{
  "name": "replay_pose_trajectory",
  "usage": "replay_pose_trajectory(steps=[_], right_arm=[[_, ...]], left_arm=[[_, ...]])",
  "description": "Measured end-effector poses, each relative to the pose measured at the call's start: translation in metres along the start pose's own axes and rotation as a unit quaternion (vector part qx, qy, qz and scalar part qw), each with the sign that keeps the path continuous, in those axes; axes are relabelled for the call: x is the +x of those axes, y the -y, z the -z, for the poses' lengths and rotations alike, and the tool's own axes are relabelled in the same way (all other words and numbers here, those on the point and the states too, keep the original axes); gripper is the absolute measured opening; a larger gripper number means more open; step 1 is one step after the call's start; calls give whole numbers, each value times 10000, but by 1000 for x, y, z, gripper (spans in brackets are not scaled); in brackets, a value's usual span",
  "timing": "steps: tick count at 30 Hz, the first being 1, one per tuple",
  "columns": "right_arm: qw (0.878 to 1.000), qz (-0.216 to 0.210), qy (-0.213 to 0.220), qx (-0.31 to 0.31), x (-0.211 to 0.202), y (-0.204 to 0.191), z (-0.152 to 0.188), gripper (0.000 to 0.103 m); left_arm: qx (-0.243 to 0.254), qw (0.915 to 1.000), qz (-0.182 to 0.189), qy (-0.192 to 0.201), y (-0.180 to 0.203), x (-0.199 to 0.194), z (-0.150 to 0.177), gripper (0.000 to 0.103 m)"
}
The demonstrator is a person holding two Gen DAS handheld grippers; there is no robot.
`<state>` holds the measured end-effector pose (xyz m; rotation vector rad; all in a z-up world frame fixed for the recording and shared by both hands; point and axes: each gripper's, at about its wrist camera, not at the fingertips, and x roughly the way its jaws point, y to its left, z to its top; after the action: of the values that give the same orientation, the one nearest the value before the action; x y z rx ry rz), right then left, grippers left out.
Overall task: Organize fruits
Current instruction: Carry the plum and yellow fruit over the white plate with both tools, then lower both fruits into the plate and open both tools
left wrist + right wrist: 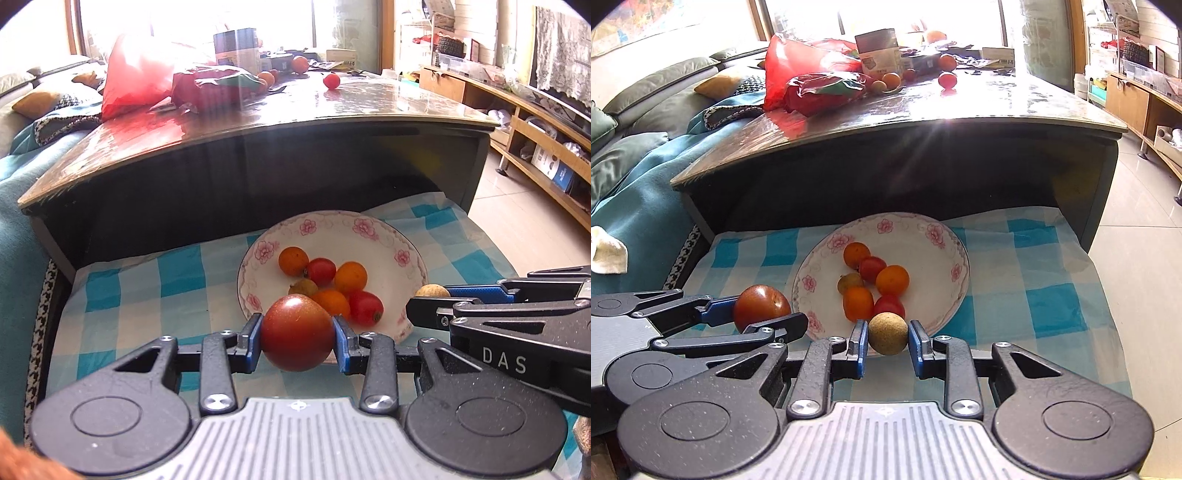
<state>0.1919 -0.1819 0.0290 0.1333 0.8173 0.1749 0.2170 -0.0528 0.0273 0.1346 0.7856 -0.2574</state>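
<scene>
Left wrist view: the left tool (297, 332) is clamped on a large dark-red tomato (295, 332), its blue pads pressing both sides, held over the near rim of the floral plate (332, 225). The plate rests on a blue-and-white checked cloth (147, 280) and holds six small fruits — three orange ones, two red cherry tomatoes (320, 271) and a brownish one, clustered together. The right tool (424, 310) enters from the right edge, just beside the plate.

Right wrist view: the right tool (888, 339) is closed on a small tan, rough-skinned round fruit (888, 333), gripped between its pads at the plate's (945, 229) near rim, just beside a red cherry tomato (889, 305). The left tool (761, 314) with its tomato (759, 306) sits to the left, just outside the plate.

Behind the cloth (1034, 258) stands a low glossy surface (997, 107) carrying a red plastic bag (790, 62), a tin (879, 51) and several loose fruits — one red tomato (947, 79) lies apart from the others.
</scene>
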Motion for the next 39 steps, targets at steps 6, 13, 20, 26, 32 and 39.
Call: replay_pose_trajectory(steps=[6, 13, 20, 26, 32, 39], right_arm=[[9999, 13, -4, -136, 14, 0, -9, 20], [9997, 19, -43, -244, 29, 3, -14, 21], [9998, -13, -9, -215, 40, 7, -19, 21], [9998, -55, -21, -182, 50, 13, -19, 21], [9998, -97, -32, -143, 58, 18, -18, 21], [9999, -120, -26, -90, 64, 21, -16, 21]], left_arm=[[-111, 9999, 0, -55, -5, 14, -5, 47], [-82, 9999, -58, -113, -7, 29, -8, 47], [-41, 9999, -57, -110, -8, 42, -13, 47], [9, 9999, -77, -145, -9, 53, -15, 47], [20, 9998, -90, -170, -8, 64, -16, 47], [62, 9998, -125, -153, -7, 71, -16, 47]])
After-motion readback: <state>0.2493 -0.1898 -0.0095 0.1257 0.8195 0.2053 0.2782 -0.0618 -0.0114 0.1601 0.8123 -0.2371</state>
